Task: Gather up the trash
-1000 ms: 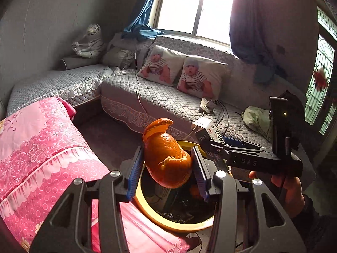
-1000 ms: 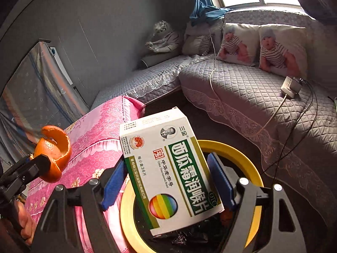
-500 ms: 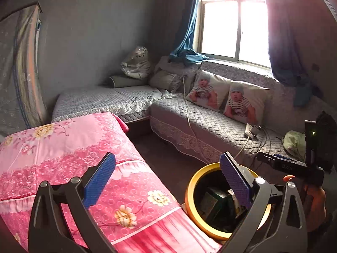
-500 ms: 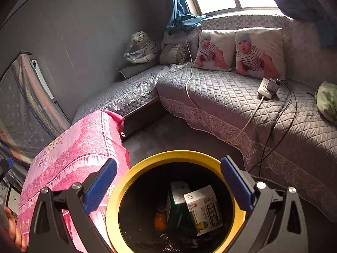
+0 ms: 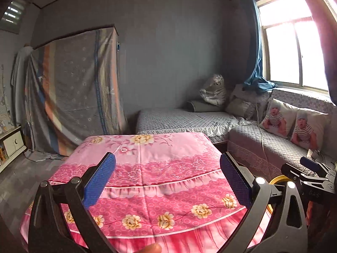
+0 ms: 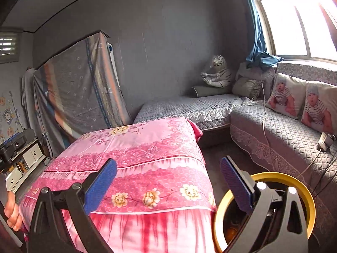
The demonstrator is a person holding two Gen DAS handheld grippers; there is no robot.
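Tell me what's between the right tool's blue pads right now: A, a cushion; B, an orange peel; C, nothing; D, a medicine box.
C: the right tool stands wide open with only the pink floral cloth showing beyond its gap, beside the yellow-rimmed bin.

The left tongs (image 5: 167, 178) stand wide apart with nothing between the blue pads (image 5: 99, 177), pointing slightly downward. The left jaws have just been opening. The right tongs (image 6: 168, 180) also gape wide and empty, tilted a little downward, their blue pads (image 6: 236, 185) clear of everything; these jaws have just been opening too. In the right wrist view, fingers of the left hand (image 6: 11, 213) curl round a dark handle at the left edge. The right tongs also show at the right edge of the left wrist view.
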